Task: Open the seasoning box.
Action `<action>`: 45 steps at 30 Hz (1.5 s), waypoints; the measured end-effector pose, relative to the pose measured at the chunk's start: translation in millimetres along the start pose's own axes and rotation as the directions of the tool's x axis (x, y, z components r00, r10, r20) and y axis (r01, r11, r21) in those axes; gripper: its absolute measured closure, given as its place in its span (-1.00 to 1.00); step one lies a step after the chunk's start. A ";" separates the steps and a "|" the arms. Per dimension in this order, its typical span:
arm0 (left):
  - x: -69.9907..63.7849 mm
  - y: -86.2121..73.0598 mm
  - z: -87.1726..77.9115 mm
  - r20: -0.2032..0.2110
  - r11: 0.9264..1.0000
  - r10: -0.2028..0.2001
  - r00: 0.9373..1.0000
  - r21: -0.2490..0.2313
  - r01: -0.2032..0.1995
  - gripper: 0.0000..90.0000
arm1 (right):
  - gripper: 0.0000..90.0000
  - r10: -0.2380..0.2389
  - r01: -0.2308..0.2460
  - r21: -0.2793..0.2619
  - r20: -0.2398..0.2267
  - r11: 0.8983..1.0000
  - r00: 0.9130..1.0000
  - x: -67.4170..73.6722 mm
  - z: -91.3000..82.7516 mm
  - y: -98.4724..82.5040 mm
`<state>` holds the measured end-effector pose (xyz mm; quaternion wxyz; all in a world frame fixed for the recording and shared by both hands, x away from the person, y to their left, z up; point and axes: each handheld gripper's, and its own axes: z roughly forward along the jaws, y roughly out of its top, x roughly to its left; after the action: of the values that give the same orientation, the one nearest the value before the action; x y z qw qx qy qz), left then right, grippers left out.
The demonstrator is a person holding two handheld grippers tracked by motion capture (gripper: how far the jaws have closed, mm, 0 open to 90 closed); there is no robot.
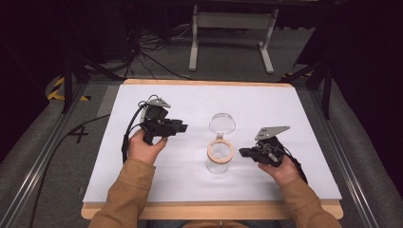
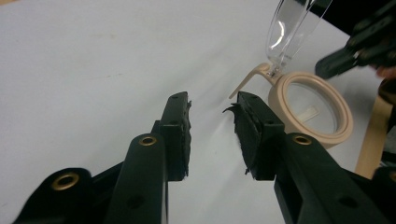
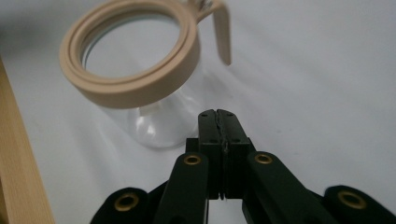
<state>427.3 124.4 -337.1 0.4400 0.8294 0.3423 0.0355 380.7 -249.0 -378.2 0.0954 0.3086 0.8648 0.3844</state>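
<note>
Dark floor and trailing cables ring a white-topped counter (image 1: 157, 171) with a wooden edge. At the left, the left gripper (image 1: 182, 127) lies roughly level in the person's hand, pointing toward the middle, its jaws parted with nothing between them. Between the two grippers stands a clear glass jar (image 1: 219, 159) with a tan rim ring (image 1: 220, 151), its hinged clear lid (image 1: 222, 123) swung open behind it. The jar looks rigid, smooth and breakable, so the tan ring or its small tab (image 3: 223, 32) seems the surest place to grip. At the right, the right gripper (image 1: 243, 152) points at the jar just beside it, jaws pressed together and empty, hand low over the counter.
</note>
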 end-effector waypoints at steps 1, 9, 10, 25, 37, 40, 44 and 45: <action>-0.9 -1.1 -1.3 -0.011 1.000 0.011 1.000 -0.001 -0.011 0.44 | 0.99 0.008 -0.008 -0.015 0.011 1.000 1.000 -3.1 -5.4 1.3; 5.1 -14.9 -14.5 -0.062 0.999 0.040 0.997 0.017 -0.039 0.36 | 0.98 0.087 -0.076 -0.095 0.109 0.993 0.990 -37.1 -40.3 2.0; 8.1 -17.5 -15.4 -0.067 0.999 0.027 0.997 0.021 -0.026 0.33 | 0.98 0.098 -0.085 -0.104 0.124 0.991 0.987 -41.3 -42.2 0.8; 55.9 -41.5 -15.8 -0.141 0.990 -0.100 0.985 0.088 0.114 0.20 | 0.90 0.245 -0.233 -0.076 0.309 0.970 0.919 -95.6 -51.8 -33.8; 81.8 -61.5 0.2 -0.254 0.969 -0.149 0.956 0.153 0.191 0.17 | 0.74 0.309 -0.327 -0.013 0.372 0.945 0.876 -121.4 -29.6 -59.4; 84.6 -65.6 6.1 -0.267 0.966 -0.142 0.953 0.173 0.192 0.17 | 0.67 0.300 -0.321 -0.012 0.388 0.947 0.871 -122.6 -24.1 -62.3; 89.5 -71.0 16.0 -0.267 0.952 -0.160 0.950 0.212 0.220 0.17 | 0.59 0.298 -0.331 0.009 0.410 0.944 0.862 -126.2 -17.2 -68.7; 89.8 -70.9 16.7 -0.265 0.952 -0.158 0.951 0.214 0.218 0.16 | 0.58 0.298 -0.332 0.011 0.411 0.943 0.862 -126.9 -16.0 -70.3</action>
<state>463.9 193.2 -422.6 0.2920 0.8291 0.4738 0.0536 442.3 -371.9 -427.3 0.1950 0.5218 0.7791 0.2874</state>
